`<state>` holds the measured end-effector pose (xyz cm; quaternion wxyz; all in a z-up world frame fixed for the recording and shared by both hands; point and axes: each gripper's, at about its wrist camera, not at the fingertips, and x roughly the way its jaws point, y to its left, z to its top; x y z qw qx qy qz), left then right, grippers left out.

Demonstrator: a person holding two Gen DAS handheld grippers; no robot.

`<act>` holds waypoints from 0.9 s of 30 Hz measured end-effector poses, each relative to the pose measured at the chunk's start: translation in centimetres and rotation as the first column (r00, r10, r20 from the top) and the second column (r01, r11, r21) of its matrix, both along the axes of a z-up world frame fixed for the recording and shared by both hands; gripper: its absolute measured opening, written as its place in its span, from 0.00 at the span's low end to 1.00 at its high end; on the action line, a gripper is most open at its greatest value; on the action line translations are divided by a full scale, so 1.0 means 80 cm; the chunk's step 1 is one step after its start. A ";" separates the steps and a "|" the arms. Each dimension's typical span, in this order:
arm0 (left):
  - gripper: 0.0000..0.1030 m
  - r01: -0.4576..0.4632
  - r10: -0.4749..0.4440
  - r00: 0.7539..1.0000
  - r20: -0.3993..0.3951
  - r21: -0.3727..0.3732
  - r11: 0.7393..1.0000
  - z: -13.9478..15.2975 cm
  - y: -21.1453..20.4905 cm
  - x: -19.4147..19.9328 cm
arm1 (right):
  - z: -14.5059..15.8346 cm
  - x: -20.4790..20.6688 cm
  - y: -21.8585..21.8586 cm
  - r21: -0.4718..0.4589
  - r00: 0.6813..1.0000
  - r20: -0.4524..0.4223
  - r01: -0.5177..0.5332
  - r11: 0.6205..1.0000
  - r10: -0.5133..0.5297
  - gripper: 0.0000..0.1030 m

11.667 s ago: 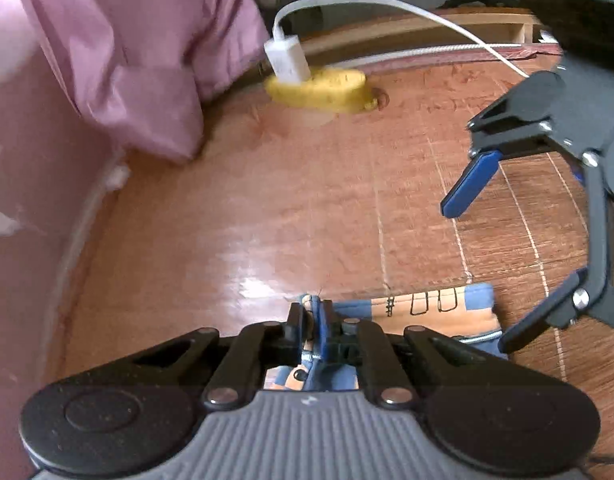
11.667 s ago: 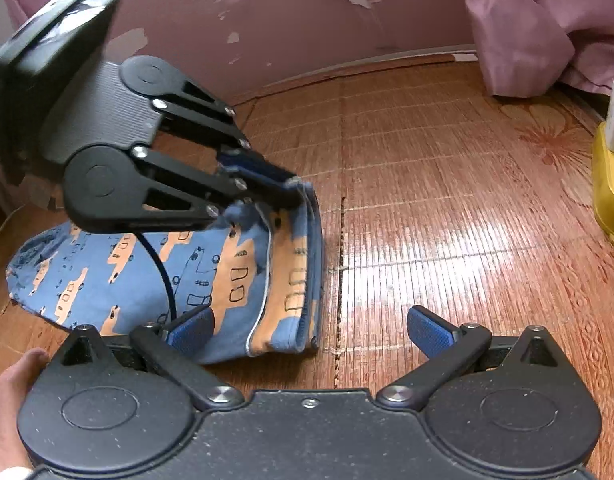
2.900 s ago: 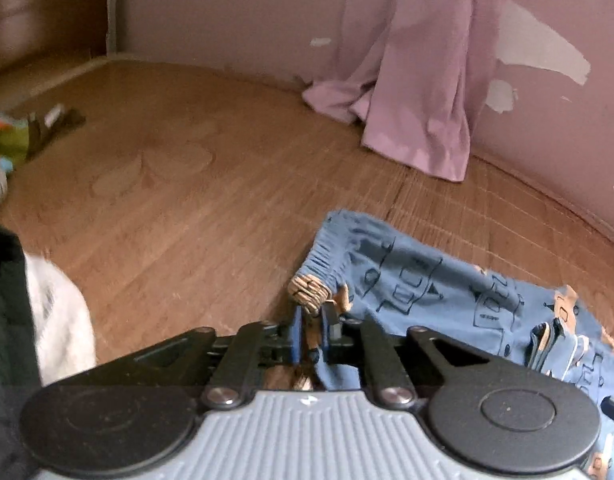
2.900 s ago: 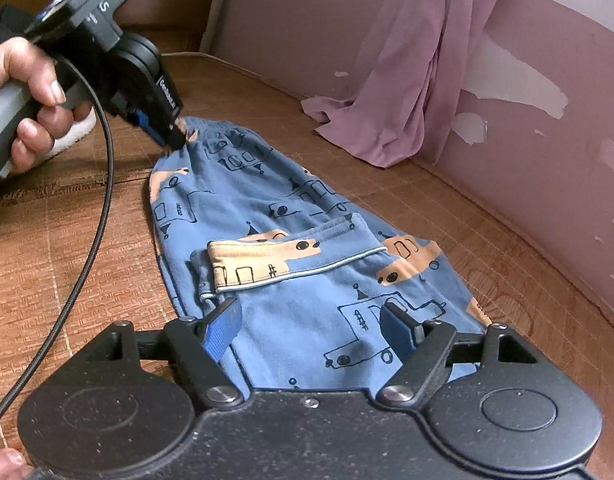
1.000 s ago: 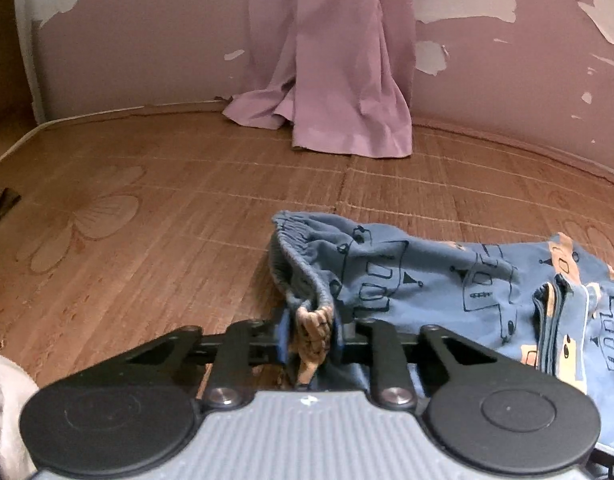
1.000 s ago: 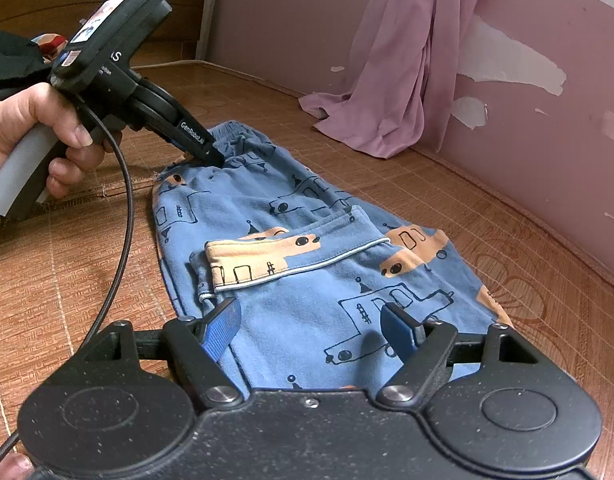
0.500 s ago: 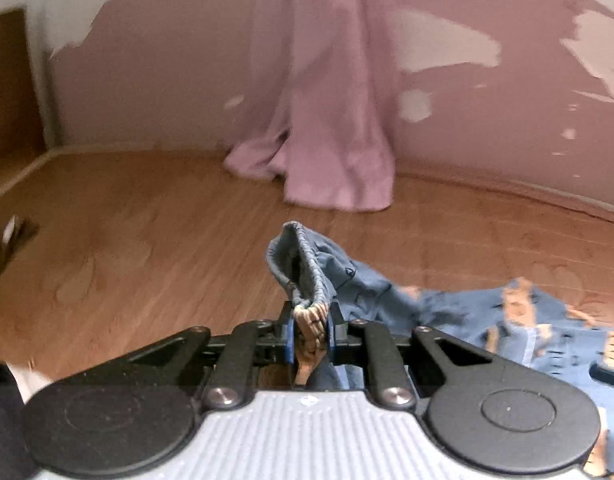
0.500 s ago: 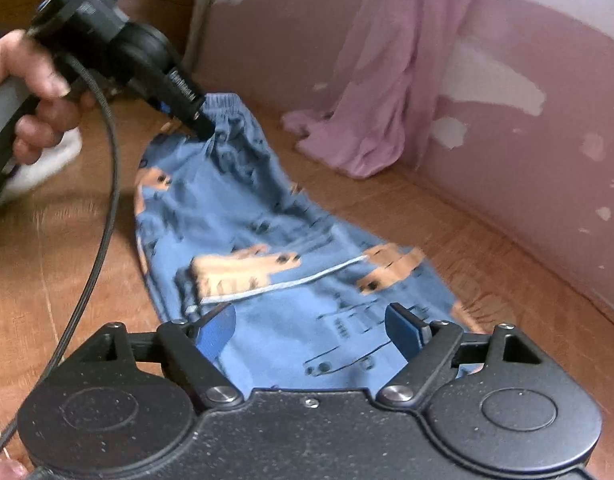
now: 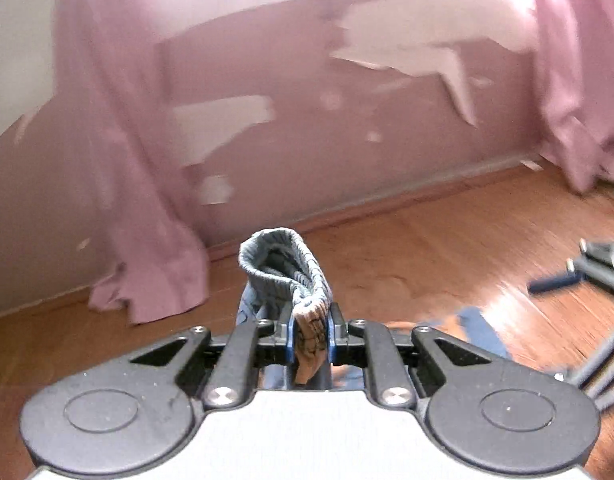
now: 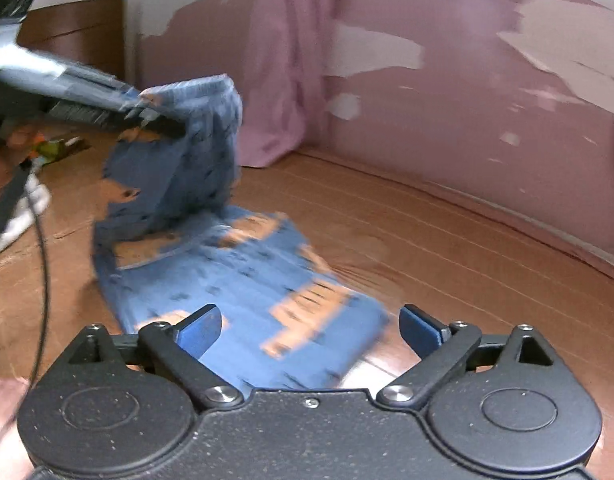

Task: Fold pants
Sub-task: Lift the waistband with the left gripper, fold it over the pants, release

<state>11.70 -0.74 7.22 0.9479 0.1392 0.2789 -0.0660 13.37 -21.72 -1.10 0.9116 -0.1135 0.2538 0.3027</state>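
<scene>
Left wrist: left gripper clamped on pants, unlabelled.

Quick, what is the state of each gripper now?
Left gripper: closed on the waistband of the pants, lifted off the floor.
Right gripper: open, holding nothing.

- Soft daylight is filling both views, with glare shining off the wooden floor.
- Motion blur is smearing the pants and the wall.
- Fisheye distortion is bending the edges.

Both low, wallward, pants shared
</scene>
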 end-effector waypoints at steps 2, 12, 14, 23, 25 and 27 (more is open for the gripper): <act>0.16 0.050 -0.049 0.999 -0.019 0.042 0.998 -0.012 -0.027 0.001 | -0.003 0.004 -0.025 0.032 0.998 0.000 0.068 0.997 -0.068 0.94; 0.16 0.278 -0.267 0.958 -0.102 0.115 0.954 -0.055 -0.131 -0.012 | -0.016 0.027 -0.090 0.200 0.979 -0.085 0.199 0.959 -0.185 0.82; 0.16 0.312 -0.295 0.945 -0.143 0.113 0.943 -0.066 -0.146 -0.014 | -0.017 0.032 -0.098 0.259 0.976 -0.131 0.201 0.945 -0.172 0.79; 0.20 0.385 -0.336 0.905 -0.262 0.165 0.908 -0.117 -0.183 -0.024 | -0.036 0.050 -0.095 0.412 0.955 -0.296 0.147 0.899 -0.020 0.72; 0.25 0.393 -0.343 0.898 -0.275 0.152 0.907 -0.118 -0.180 -0.025 | -0.041 0.054 -0.090 0.417 0.949 -0.316 0.146 0.897 -0.008 0.63; 0.36 0.414 -0.369 0.887 -0.278 0.123 0.902 -0.118 -0.179 -0.028 | -0.045 0.057 -0.085 0.414 0.946 -0.324 0.144 0.899 -0.002 0.49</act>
